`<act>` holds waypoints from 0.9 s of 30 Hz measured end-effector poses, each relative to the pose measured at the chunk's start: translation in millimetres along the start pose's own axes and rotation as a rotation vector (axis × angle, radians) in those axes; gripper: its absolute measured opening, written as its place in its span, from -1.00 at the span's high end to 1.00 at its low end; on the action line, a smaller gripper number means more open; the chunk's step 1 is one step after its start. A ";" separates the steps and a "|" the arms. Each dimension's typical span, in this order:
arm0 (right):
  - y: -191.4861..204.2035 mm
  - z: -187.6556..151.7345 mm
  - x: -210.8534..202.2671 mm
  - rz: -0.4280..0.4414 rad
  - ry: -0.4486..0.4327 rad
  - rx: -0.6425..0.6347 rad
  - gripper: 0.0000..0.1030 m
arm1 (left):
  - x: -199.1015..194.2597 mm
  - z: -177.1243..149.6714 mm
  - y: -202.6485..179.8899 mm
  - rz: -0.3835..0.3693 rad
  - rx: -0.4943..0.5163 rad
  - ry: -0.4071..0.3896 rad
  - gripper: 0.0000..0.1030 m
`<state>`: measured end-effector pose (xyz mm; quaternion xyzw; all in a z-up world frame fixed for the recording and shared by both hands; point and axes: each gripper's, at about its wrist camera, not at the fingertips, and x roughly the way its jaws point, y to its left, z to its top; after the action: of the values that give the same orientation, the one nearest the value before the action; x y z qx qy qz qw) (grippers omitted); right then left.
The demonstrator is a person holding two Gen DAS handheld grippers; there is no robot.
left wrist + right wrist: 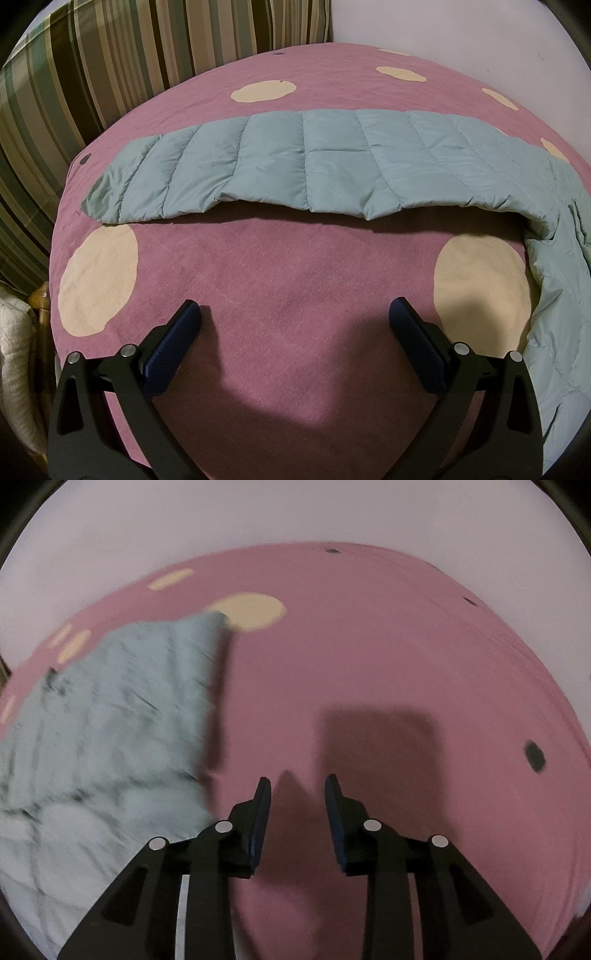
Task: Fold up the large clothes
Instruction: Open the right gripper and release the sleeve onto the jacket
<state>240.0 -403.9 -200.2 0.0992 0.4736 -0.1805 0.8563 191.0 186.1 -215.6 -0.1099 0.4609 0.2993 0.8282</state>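
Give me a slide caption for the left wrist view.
Open left gripper hovers empty over the pink spotted bedspread, facing a quilted pale-blue garment spread across the bed.

A pink bed cover with cream dots; a green-and-brown striped curtain hangs beyond the bed's far left edge

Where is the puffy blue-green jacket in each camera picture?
Left wrist view: the jacket stretches across the middle and curls down the right edge, beyond the open left hand-held gripper.
Right wrist view: it fills the left side, blurred.
Shared landmark: the pink bedspread with cream dots.
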 end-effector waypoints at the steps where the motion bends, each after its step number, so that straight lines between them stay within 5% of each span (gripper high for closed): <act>1: -6.1 -6.4 5.2 0.011 0.019 0.012 0.40 | 0.0 0.0 -0.1 0.000 0.000 -0.001 -0.96; 16: -3.3 -20.5 14.0 -0.011 -0.080 -0.031 0.28 | -0.1 0.6 1.2 -0.008 -0.006 -0.001 -0.96; 27: -2.7 -21.9 12.4 -0.005 -0.088 -0.020 0.27 | -15.2 -0.1 44.9 -0.113 -0.070 0.012 -0.96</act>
<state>228.0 -401.6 -222.4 0.0813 0.4375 -0.1819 0.8768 158.1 215.9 -198.8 -0.1662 0.4484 0.2673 0.8365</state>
